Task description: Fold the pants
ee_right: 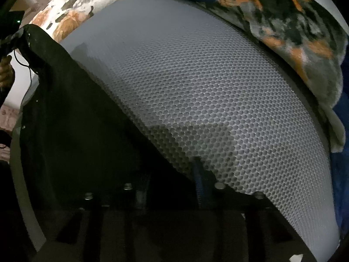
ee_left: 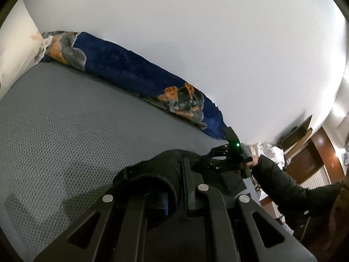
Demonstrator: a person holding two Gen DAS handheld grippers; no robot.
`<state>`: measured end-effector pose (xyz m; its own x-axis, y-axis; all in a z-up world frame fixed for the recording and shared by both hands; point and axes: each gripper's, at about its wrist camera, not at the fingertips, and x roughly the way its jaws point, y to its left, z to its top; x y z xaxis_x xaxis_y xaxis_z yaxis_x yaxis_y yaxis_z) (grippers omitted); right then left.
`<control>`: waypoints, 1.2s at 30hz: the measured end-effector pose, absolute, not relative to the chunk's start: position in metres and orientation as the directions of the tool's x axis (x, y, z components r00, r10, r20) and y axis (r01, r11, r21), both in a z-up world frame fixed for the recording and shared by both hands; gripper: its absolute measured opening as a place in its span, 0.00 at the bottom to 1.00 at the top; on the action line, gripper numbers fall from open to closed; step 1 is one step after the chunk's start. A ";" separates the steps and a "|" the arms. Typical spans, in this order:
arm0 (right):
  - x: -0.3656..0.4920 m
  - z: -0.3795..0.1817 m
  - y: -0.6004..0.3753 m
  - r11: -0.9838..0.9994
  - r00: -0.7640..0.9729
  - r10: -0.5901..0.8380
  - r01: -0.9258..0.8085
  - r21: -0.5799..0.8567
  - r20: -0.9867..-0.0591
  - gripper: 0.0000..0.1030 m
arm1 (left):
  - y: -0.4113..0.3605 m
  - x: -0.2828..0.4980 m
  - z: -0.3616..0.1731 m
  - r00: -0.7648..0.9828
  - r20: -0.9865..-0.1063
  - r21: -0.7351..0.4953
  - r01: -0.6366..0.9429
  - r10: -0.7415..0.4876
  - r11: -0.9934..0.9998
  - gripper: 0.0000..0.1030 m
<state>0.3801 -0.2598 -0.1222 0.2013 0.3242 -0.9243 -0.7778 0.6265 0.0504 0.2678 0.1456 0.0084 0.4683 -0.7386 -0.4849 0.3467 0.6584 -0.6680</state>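
Observation:
The black pants (ee_left: pixel 157 170) are bunched between the fingers of my left gripper (ee_left: pixel 174 187), which is shut on them above the grey mesh mattress (ee_left: pixel 65 120). In the left wrist view my right gripper (ee_left: pixel 220 157) is off to the right, also at the black cloth. In the right wrist view the pants (ee_right: pixel 72 120) hang as a stretched dark sheet from my right gripper (ee_right: pixel 170 185), which is shut on their edge, across to my left gripper (ee_right: pixel 19 37) at the far left. The fingertips are mostly hidden by cloth.
A blue and orange fleece blanket (ee_left: pixel 135 74) lies along the white wall at the mattress's far edge; it also shows in the right wrist view (ee_right: pixel 290 28). A floral pillow (ee_right: pixel 72 11) sits at the far end. Wooden furniture (ee_left: pixel 314 152) stands to the right.

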 end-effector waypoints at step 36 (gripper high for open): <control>0.069 -0.111 -0.265 0.886 0.580 0.158 -0.441 -0.144 -0.799 0.06 | 0.182 0.133 -0.043 0.302 -0.695 -0.524 0.409 -0.653 0.747 0.15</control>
<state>0.0688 -0.2651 -0.1114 0.5804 0.1585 -0.7987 -0.4407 0.8860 -0.1444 0.1333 0.1817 -0.0431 0.3023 -0.6528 -0.6946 0.4089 0.7471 -0.5241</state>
